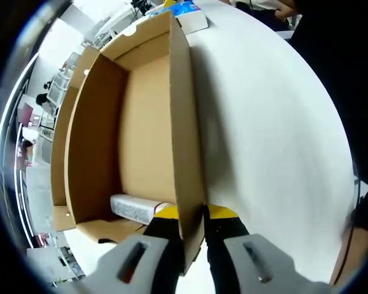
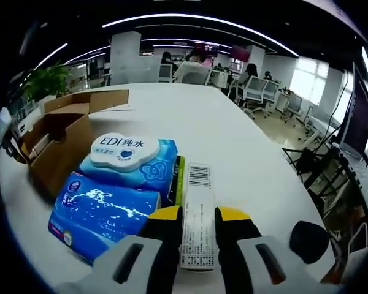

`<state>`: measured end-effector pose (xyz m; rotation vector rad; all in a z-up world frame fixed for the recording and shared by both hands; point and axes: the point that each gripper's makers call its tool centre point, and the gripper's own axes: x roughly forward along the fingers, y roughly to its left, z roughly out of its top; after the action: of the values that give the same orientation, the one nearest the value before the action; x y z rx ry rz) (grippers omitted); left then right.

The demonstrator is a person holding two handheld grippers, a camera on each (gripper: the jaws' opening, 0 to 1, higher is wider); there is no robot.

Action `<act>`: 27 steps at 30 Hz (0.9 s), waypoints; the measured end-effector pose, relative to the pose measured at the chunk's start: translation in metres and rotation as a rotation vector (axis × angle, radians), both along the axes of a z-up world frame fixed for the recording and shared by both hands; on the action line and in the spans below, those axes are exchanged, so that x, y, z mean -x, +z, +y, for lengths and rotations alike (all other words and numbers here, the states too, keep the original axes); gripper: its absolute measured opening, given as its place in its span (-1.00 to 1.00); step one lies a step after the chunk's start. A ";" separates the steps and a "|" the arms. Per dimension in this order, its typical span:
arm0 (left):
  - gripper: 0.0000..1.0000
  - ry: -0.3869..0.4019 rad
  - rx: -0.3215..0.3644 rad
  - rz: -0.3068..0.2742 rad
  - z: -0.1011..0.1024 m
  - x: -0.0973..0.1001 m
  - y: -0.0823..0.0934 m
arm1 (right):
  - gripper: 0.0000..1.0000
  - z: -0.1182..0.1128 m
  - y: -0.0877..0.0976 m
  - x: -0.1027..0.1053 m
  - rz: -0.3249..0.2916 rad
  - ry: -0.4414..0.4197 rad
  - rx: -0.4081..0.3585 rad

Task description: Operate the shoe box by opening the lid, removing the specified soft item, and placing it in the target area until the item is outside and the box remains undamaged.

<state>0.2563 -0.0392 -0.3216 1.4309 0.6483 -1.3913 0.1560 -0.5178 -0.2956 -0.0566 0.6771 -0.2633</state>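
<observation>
Here, the near wall of the open cardboard shoe box [image 1: 141, 122] is pinched between the left tongs [image 1: 193, 229] on the white bench [image 1: 276, 141]. A white wrapped item [image 1: 137, 207] is seen lying inside on the box floor. The right tongs [image 2: 198, 236] are closed on a narrow white barcoded pack [image 2: 198, 214], held just beside a blue wet-wipes pack [image 2: 119, 184] outside the box.

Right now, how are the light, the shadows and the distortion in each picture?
Left gripper view: bright and even; the cardboard box wall throws a soft shadow on the white table, and the fisheye bows its edges. Right gripper view: dimmer, ceiling light strips curve, and the wipes pack looks sharp.
</observation>
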 end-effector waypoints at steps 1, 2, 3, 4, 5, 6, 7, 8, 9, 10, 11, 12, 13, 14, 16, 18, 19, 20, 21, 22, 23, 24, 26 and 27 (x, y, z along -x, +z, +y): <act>-0.80 0.000 0.000 0.000 0.000 0.000 0.000 | -0.59 0.000 0.000 0.000 -0.002 -0.003 -0.008; -0.80 0.000 0.000 0.000 0.000 0.000 0.000 | -0.59 0.001 0.000 -0.001 -0.003 -0.002 -0.009; -0.80 0.000 0.000 0.000 0.000 0.000 0.000 | -0.59 0.001 0.000 -0.002 -0.003 -0.002 -0.008; -0.80 0.000 0.000 -0.001 0.000 0.000 0.000 | -0.59 0.002 0.000 -0.004 -0.006 0.001 -0.006; -0.80 0.000 0.000 -0.001 0.000 0.000 0.000 | -0.59 0.004 0.000 -0.005 -0.008 0.003 -0.008; -0.80 -0.001 0.001 0.000 0.000 0.000 0.000 | -0.59 0.005 0.000 -0.006 -0.009 0.004 -0.009; -0.80 -0.001 0.001 -0.001 0.000 0.000 0.000 | -0.59 0.006 0.000 -0.007 -0.009 0.006 -0.009; -0.80 0.000 0.001 -0.001 0.000 0.000 0.000 | -0.59 0.006 0.000 -0.008 -0.007 0.008 -0.010; -0.80 0.000 0.001 -0.001 0.000 0.000 0.000 | -0.59 0.007 0.000 -0.008 -0.005 0.008 -0.010; -0.80 -0.001 0.001 -0.001 0.000 0.000 0.000 | -0.59 0.007 0.000 -0.008 -0.001 0.005 -0.008; -0.80 -0.001 0.001 -0.001 0.000 0.000 0.000 | -0.59 0.007 0.000 -0.008 -0.002 0.005 -0.009; -0.80 -0.001 0.001 0.000 0.000 0.000 0.000 | -0.59 0.006 0.000 -0.008 -0.003 0.004 -0.009; -0.80 -0.002 0.001 -0.001 0.000 0.000 0.000 | -0.59 0.006 0.000 -0.008 -0.004 0.002 -0.009; -0.80 -0.002 0.000 -0.002 0.000 0.001 0.000 | -0.59 0.006 0.000 -0.009 -0.005 -0.001 -0.012; -0.80 -0.003 0.001 -0.002 0.000 0.001 0.000 | -0.59 0.007 0.000 -0.010 -0.002 -0.001 -0.010; -0.80 -0.003 0.001 -0.001 0.000 0.001 0.000 | -0.59 0.006 0.000 -0.010 -0.003 -0.004 -0.011; -0.80 -0.004 0.001 -0.002 -0.001 0.001 0.000 | -0.59 0.006 0.000 -0.011 -0.004 -0.006 -0.014; -0.80 -0.005 0.001 -0.002 -0.001 0.001 0.000 | -0.59 0.007 -0.001 -0.011 -0.003 -0.006 -0.014; -0.80 -0.006 0.001 -0.002 -0.001 0.001 0.000 | -0.59 0.008 0.000 -0.011 -0.002 -0.003 -0.012; -0.80 -0.006 0.001 -0.003 -0.001 0.001 0.000 | -0.59 0.008 0.000 -0.012 -0.001 -0.004 -0.012; -0.80 -0.006 0.001 -0.003 -0.001 0.001 0.000 | -0.59 0.008 0.000 -0.012 -0.001 -0.004 -0.013; -0.80 -0.006 0.001 -0.003 -0.001 0.001 0.000 | -0.59 0.008 -0.001 -0.012 -0.001 -0.004 -0.014; -0.80 -0.006 0.000 -0.002 -0.001 0.001 0.000 | -0.59 0.008 -0.001 -0.012 0.001 -0.004 -0.015; -0.80 -0.006 0.000 -0.002 -0.001 0.001 0.000 | -0.59 0.008 -0.001 -0.012 0.000 -0.005 -0.019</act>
<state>0.2553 -0.0400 -0.3219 1.4352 0.6424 -1.3942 0.1678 -0.5097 -0.2962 -0.0372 0.6796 -0.2619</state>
